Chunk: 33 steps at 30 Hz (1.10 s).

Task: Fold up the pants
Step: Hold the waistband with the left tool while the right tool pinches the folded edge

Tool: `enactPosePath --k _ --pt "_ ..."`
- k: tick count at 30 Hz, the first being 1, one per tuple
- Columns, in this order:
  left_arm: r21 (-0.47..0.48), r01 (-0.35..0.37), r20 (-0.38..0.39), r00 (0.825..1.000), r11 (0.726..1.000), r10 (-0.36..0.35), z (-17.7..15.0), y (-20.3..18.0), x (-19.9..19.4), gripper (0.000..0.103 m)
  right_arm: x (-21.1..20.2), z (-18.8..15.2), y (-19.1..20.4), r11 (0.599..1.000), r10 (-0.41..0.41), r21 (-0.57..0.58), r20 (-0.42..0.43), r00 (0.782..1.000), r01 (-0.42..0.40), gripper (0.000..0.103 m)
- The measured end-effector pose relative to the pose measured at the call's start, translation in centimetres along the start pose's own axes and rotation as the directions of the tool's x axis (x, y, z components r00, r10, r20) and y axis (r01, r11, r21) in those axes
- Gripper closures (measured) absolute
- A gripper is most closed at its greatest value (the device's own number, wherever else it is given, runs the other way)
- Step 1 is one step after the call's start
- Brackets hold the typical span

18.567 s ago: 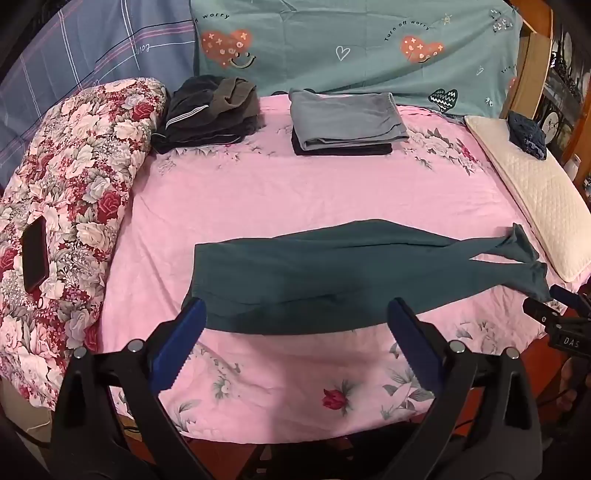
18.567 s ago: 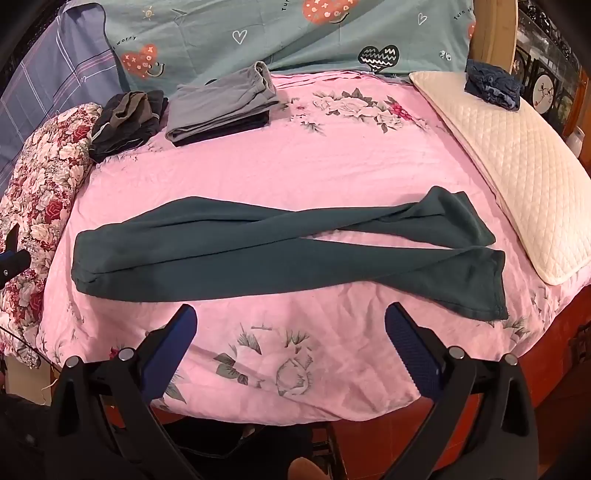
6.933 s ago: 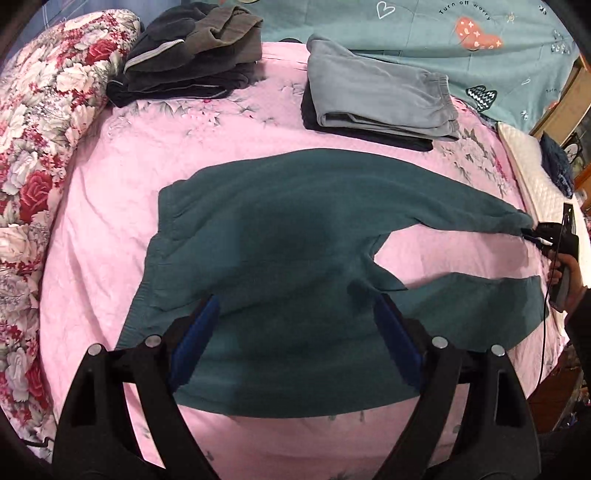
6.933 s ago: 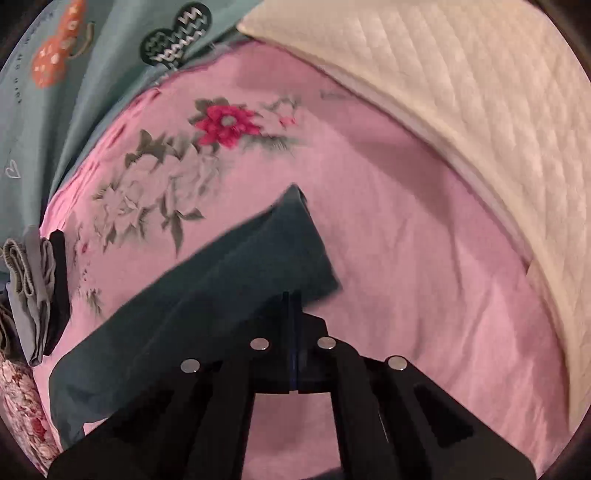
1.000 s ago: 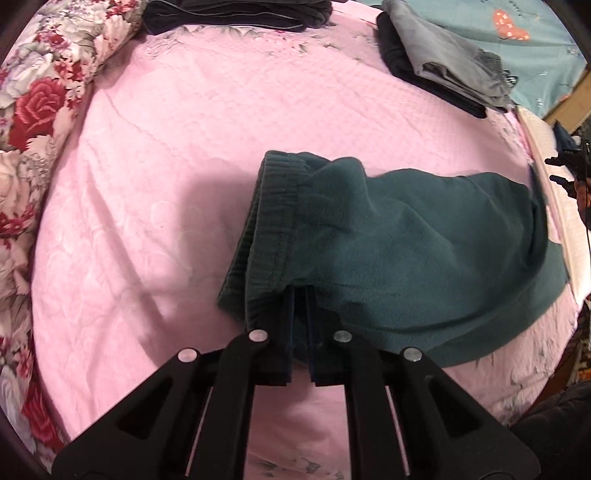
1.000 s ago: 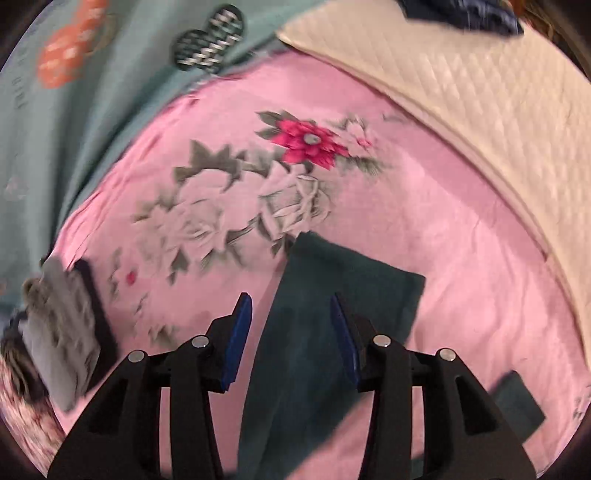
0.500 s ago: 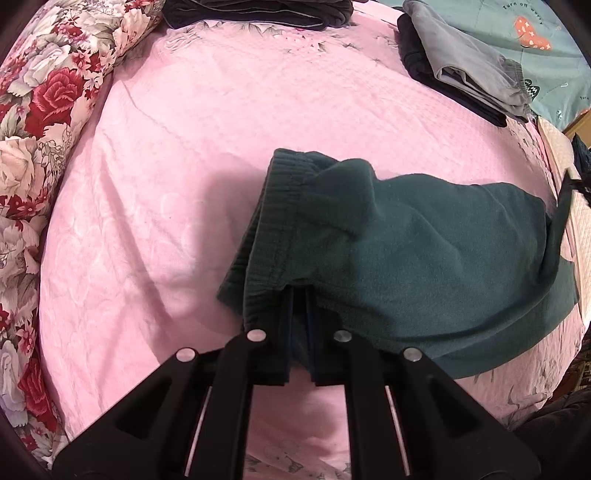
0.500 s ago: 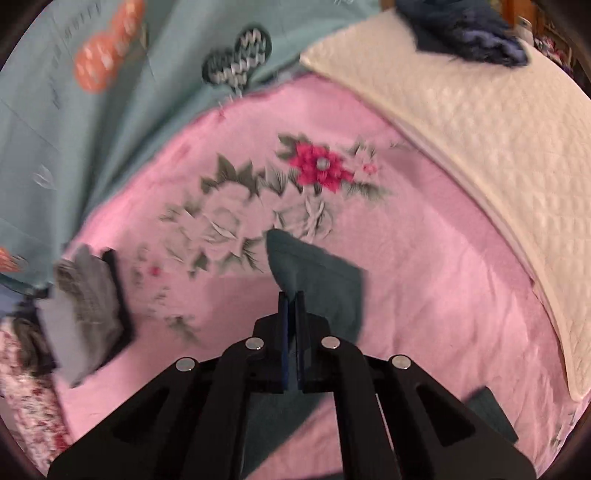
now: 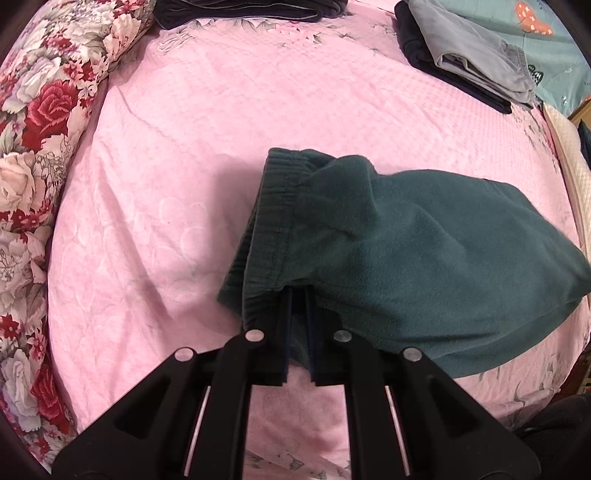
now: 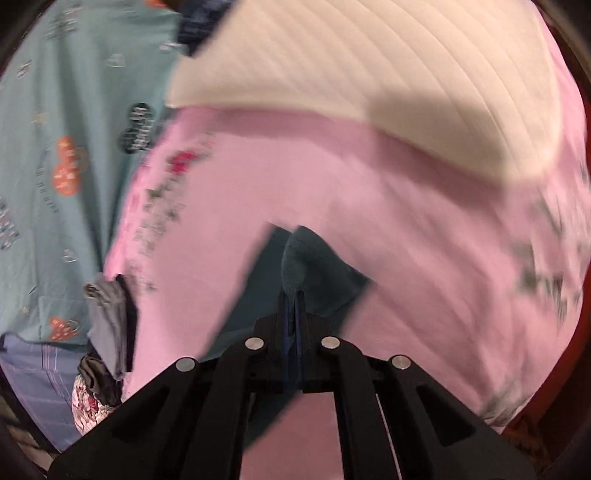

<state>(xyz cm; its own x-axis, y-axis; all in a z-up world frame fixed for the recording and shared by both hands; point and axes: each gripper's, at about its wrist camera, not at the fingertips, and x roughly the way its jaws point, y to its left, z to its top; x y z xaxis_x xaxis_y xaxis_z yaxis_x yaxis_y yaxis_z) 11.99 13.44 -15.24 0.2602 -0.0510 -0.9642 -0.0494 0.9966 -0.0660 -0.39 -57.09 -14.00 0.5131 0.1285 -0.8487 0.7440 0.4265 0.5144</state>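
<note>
Teal fleece fills both of my views: the pants [image 9: 424, 258] lie on the pink bedsheet [image 9: 221, 129], bunched toward the right half of the bed, with the ribbed waistband [image 9: 273, 221] standing up in a hump at my left claw [image 9: 298, 325]. That claw is pinched closed on the waistband's near edge, as it was 1 second ago, so that end has not shifted. The change is on the other side. 1 second ago my right claw [image 10: 293, 306] hung parted above the leg cuffs; half a second later it had closed, and now it is clamped on a ridge of cuff fabric [image 10: 295, 258] and swinging, the whole view smeared by motion, with the cream quilted pillow [image 10: 369, 74] ahead of it. I judge the lengthwise fold is done and the next fold has begun: cuffs carried over toward the waistband. With both ends held, what matters next is laying the cuffs square on the waistband, not skewed. 2 folded stacks, grey [image 9: 476, 62] and dark [image 9: 251, 11], sit well apart at the far side of the bed
</note>
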Motion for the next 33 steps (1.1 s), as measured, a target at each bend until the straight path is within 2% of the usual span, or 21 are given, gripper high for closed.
enactPosePath --k 1,2,4,7,8,10,13,14,15,16,17,19,21,24,25,28,29,33 --pt "0.003 -0.005 -0.004 1.000 1.000 0.005 0.1 -0.1 0.0 0.095 0.1 -0.2 -0.8 1.000 -0.009 0.029 -0.016 1.000 0.010 0.094" --pt "0.004 -0.007 -0.009 1.000 1.000 0.007 0.2 -0.2 0.1 0.095 -0.2 -0.2 -1.5 0.998 0.020 0.055 -0.026 0.999 -0.018 0.093" --pt "0.004 -0.011 -0.017 1.000 1.000 0.011 0.3 -0.2 0.1 0.095 -2.1 -0.3 -1.4 0.998 -0.010 0.055 -0.007 1.000 0.011 0.076" --pt "0.010 -0.026 -0.019 0.999 1.000 0.026 0.5 -0.6 0.2 0.095 -4.3 0.9 1.2 0.989 -0.116 -0.076 0.105 0.988 0.125 0.070" --pt "0.016 -0.034 -0.018 0.999 0.999 0.034 0.5 -0.8 0.3 0.095 -4.3 1.6 2.9 0.971 -0.153 -0.164 0.143 0.978 0.176 0.069" --pt "0.023 -0.047 -0.015 0.999 0.999 0.048 0.6 -1.0 0.3 0.095 -3.0 2.8 5.4 0.926 -0.165 -0.318 0.140 0.976 0.202 0.065" --pt "0.022 -0.059 -0.013 0.998 0.998 0.060 0.6 -1.3 0.3 0.095 0.9 4.1 8.1 0.850 -0.217 -0.481 0.049 0.975 0.213 0.065" --pt "0.020 -0.063 -0.013 0.998 0.998 0.063 0.6 -1.4 0.4 0.095 2.5 4.1 8.8 0.812 -0.261 -0.541 0.003 0.965 0.221 0.065" --pt "0.019 -0.068 -0.013 0.998 0.997 0.068 0.7 -1.5 0.4 0.095 3.9 3.9 9.4 0.761 -0.319 -0.599 -0.010 0.948 0.249 0.067" --pt "0.020 -0.074 -0.013 0.997 0.997 0.074 0.7 -1.6 0.4 0.095 4.6 3.5 9.6 0.722 -0.348 -0.640 -0.008 0.937 0.263 0.084" --pt "0.021 -0.078 -0.012 0.997 0.997 0.078 0.7 -1.7 0.4 0.095 5.1 3.0 10.1 0.674 -0.375 -0.689 -0.009 0.927 0.267 0.095" --pt "0.025 -0.086 -0.012 0.996 0.996 0.086 0.6 -1.9 0.4 0.095 4.3 2.8 11.3 0.638 -0.350 -0.722 0.035 0.936 0.266 0.098" --pt "0.032 -0.089 -0.011 0.996 0.996 0.089 0.7 -2.0 0.4 0.095 2.6 3.4 12.7 0.642 -0.274 -0.720 0.106 0.956 0.264 0.098" --pt "0.024 -0.094 -0.009 0.995 0.995 0.095 0.6 -2.1 0.4 0.094 2.6 5.1 13.1 0.693 -0.218 -0.675 0.138 0.966 0.253 0.098" --pt "0.024 -0.098 -0.008 0.995 0.995 0.098 0.6 -2.1 0.4 0.094 3.2 5.3 12.9 0.690 -0.216 -0.678 0.138 0.967 0.251 0.098" --pt "0.024 -0.112 -0.003 0.994 0.993 0.113 0.4 -2.3 0.4 0.094 6.0 5.6 11.9 0.669 -0.289 -0.689 0.106 0.951 0.280 0.094" --pt "0.024 -0.116 -0.004 0.993 0.993 0.116 0.4 -2.4 0.4 0.094 5.8 5.8 11.5 0.685 -0.294 -0.671 0.103 0.950 0.284 0.092" --pt "0.030 -0.120 -0.016 0.993 0.992 0.120 0.6 -2.5 0.4 0.094 1.1 5.3 10.4 0.786 -0.176 -0.585 0.101 0.979 0.201 0.078"
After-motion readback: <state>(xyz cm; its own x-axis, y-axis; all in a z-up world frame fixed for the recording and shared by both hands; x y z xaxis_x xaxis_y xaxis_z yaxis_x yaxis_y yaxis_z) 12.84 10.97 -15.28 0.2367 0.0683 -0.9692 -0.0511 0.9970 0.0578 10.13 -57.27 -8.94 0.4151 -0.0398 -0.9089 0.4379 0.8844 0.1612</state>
